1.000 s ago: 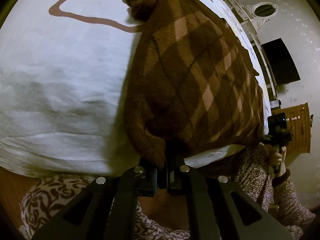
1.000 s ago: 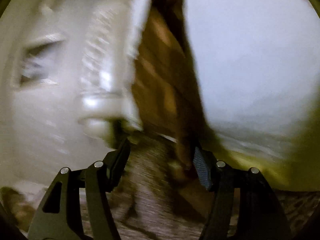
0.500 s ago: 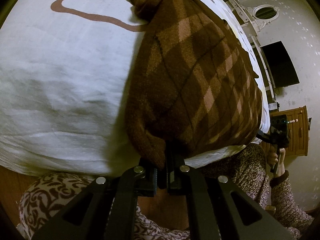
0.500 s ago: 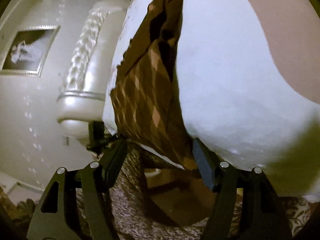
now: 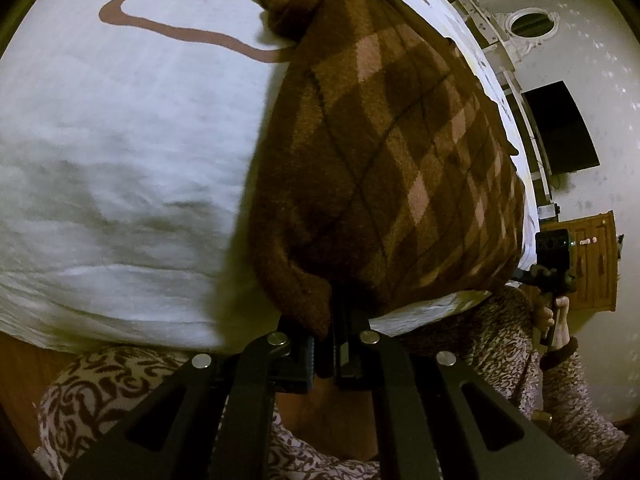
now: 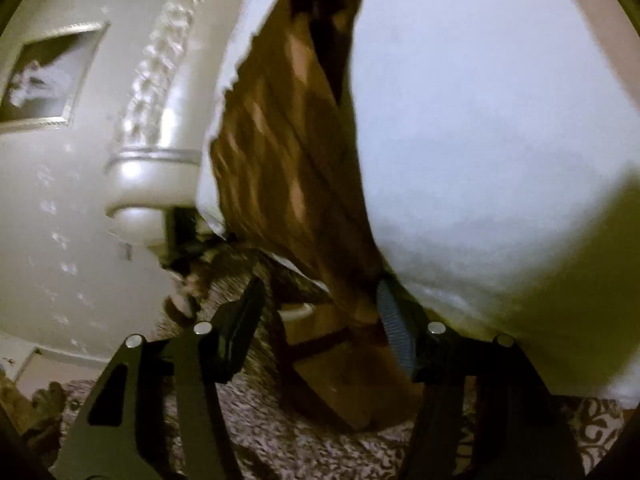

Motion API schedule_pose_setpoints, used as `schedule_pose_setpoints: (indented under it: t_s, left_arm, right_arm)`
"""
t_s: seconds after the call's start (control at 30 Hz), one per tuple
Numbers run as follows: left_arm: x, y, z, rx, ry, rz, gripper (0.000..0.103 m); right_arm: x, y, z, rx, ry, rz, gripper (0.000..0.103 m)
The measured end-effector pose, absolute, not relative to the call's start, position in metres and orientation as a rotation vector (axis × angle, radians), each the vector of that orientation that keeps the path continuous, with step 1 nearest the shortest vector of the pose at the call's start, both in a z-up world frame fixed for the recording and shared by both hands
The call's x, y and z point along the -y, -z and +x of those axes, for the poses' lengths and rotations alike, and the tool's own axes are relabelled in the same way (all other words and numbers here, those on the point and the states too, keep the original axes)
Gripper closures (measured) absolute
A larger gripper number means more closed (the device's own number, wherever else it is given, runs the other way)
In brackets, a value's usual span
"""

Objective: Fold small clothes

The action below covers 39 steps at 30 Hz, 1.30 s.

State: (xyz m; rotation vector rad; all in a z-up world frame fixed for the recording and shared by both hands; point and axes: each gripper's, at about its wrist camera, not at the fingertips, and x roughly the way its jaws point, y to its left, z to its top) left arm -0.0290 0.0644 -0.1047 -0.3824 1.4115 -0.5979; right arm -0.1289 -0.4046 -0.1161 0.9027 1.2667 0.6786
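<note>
- My left tongs are clamped on the near corner of the brown argyle knit, which lies spread over the white bed sheet at the edge closest to me.
- My right tongs stand apart, with the knit's other near corner just against the inner face of one finger; nothing is gripped there.
- Risk: if I close the right tongs from here, I judge they may catch only the very lip of the fabric, or pinch the sheet along with it, because the two lie pressed together at the bed's edge.
- Risk: lifting with only the left corner held would drag the knit askew and bunch it further.
- The garment is thick and fuzzy, patterned in dark brown, tan and pale pink diamonds with thin dark crossing lines.
- Its far end is crumpled into a lump, so it is not lying flat for a clean fold.
- The right view is blurred, so finer detail there is unclear.
</note>
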Motion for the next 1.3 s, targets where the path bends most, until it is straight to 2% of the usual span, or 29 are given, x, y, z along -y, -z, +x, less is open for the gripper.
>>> schedule_pose_setpoints:
  t_s: [0.13,0.27,0.37,0.6,0.8,1.07,1.2,1.23,1.3]
  left_arm:
    - [-0.065,0.105,-0.029,-1.412,0.599,-0.386,0.097]
    - [-0.067,0.106,-0.030,-1.413,0.599,-0.396,0.097]
    - [-0.068,0.106,-0.030,-1.412,0.597,-0.396,0.097]
    - [-0.071,0.106,-0.030,-1.416,0.599,-0.407,0.097]
    - [-0.072,0.107,-0.030,-1.416,0.599,-0.414,0.097]
    - [-0.071,0.106,-0.030,-1.415,0.598,-0.416,0.097]
    - [-0.071,0.106,-0.030,-1.416,0.597,-0.414,0.097]
    - [-0.070,0.106,-0.030,-1.416,0.596,-0.413,0.097]
    - [-0.069,0.106,-0.031,-1.415,0.594,-0.410,0.097]
  right_arm:
    - [0.422,0.116,-0.127,-1.209,-0.666,0.977,0.045]
    - [0.408,0.118,-0.122,-1.248,-0.698,0.923,0.044]
    - [0.403,0.101,-0.113,-1.227,-0.731,0.838,0.044]
    - [0.424,0.071,-0.090,-1.087,-0.705,0.868,0.041]
    - [0.397,0.093,-0.082,-1.180,-0.785,0.870,0.040]
    - [0.391,0.116,-0.113,-1.353,-0.805,0.749,0.040]
    - [0.395,0.127,-0.122,-1.365,-0.773,0.778,0.040]
    - [0.395,0.127,-0.124,-1.364,-0.771,0.768,0.042]
    - [0.391,0.124,-0.126,-1.366,-0.752,0.734,0.057]
